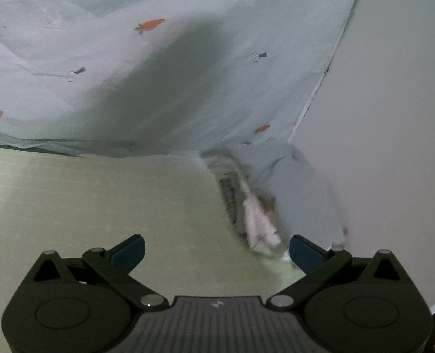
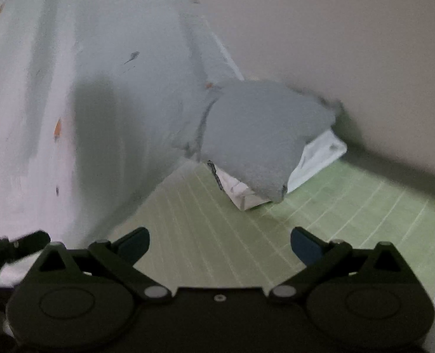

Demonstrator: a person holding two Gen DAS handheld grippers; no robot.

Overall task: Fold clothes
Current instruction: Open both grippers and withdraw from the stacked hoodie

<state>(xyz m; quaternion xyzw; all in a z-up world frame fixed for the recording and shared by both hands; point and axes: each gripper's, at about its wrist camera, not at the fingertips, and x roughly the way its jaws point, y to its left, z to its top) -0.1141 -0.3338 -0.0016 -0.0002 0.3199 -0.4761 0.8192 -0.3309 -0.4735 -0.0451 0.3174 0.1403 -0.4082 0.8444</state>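
A grey garment [image 2: 258,135] lies folded on top of a white folded one [image 2: 320,158], stacked in the corner of a pale green mat [image 2: 217,229] against the wall. In the left wrist view the same stack [image 1: 291,182] is blurred, with the white cloth [image 1: 261,223] showing at its edge just ahead of the right finger. My left gripper [image 1: 217,251] is open with nothing between its fingers. My right gripper [image 2: 220,247] is open and empty too, hovering over the mat short of the stack.
A pale blue sheet with orange carrot prints [image 1: 149,25] rises beyond the mat and borders the stack. A plain wall [image 1: 393,117] stands to the right. Part of a dark gripper [image 2: 20,244] shows at the left edge of the right wrist view.
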